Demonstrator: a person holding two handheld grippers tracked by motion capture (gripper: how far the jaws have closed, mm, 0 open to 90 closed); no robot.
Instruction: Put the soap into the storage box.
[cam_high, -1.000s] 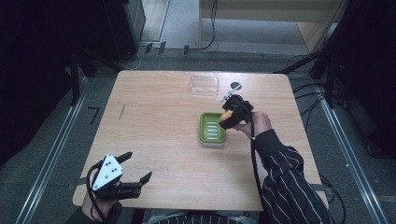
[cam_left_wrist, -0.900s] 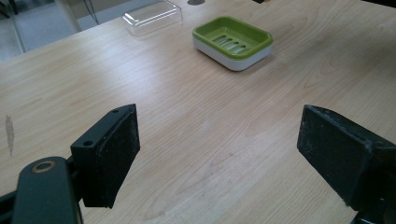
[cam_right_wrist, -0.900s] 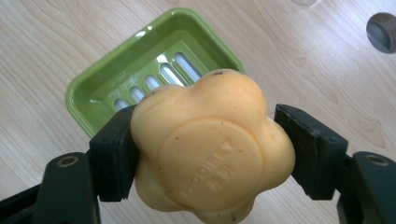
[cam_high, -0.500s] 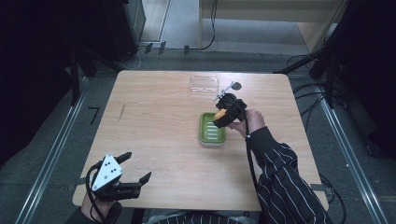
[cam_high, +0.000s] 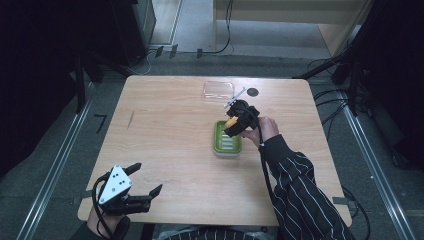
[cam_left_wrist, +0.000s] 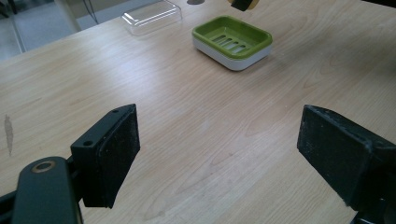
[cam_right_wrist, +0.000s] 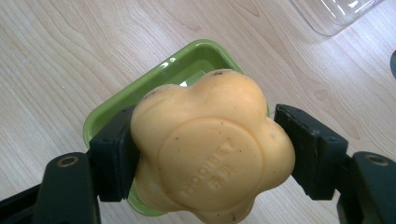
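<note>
1. One orange soap bar (cam_right_wrist: 212, 144), flower-shaped with rounded lobes and a round stamped centre, pinched between the two pads of the right gripper (cam_right_wrist: 205, 154) across its widest span; held in the air above the green soap dish (cam_right_wrist: 173, 70), not touching it.
2. Likely solid and fairly light, stiff enough to keep its shape under the pads, yet soft at the surface: probably marks or dents under hard squeezing. Dry-looking with small dark specks; waxy and prone to slip if the grip slackens or the bar tilts.
3. Best held as now, pads seated in two opposite hollows between lobes, which ought to stop sliding sideways. Grip on a lobe tip judged riskier, with little flat contact.
4. Seen from above, soap bar (cam_high: 231, 121) over the far end of the green soap dish (cam_high: 227, 145), with the right gripper (cam_high: 235, 122) angled down towards it.
5. Slotted ribs inside the dish (cam_left_wrist: 232, 42); flat lowering judged wise, to avoid rocking on them.
6. Clear plastic lid (cam_high: 218, 91) just beyond the dish, apart from it, on the wooden table (cam_high: 170, 130).
7. Left gripper (cam_high: 145, 187) at the near table edge, well apart, jaws spread wide around nothing.
</note>
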